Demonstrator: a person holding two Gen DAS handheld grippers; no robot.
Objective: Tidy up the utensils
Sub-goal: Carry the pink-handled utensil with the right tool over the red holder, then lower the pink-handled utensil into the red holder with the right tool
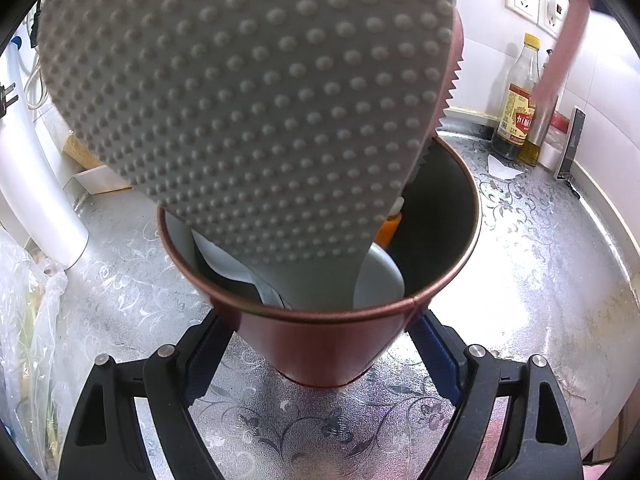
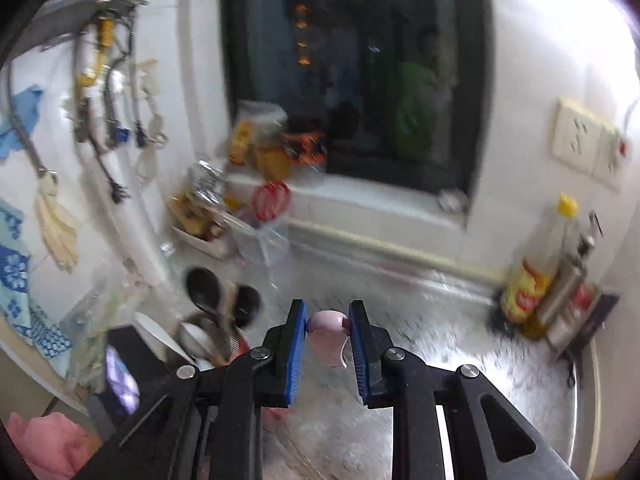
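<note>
On the patterned desk (image 1: pixel 520 280), the left hand-held gripper (image 1: pixel 320 340) is clamped around the red cup (image 1: pixel 328 344) holding the grey rice paddle (image 1: pixel 240 100). Right hand-held gripper (image 2: pixel 327 336) pinches a pink utensil handle (image 2: pixel 326 340). It could clip the crowded rim and tip things. The right view's blurry, and the utensil's working end is hidden.

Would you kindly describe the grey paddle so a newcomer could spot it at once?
Start at the silver floral-patterned countertop, then find the dark red metal cup clamped between the left gripper's jaws. The grey rice paddle stands in it, handle down; its broad blade, covered in small raised bumps, sets it apart.
</note>
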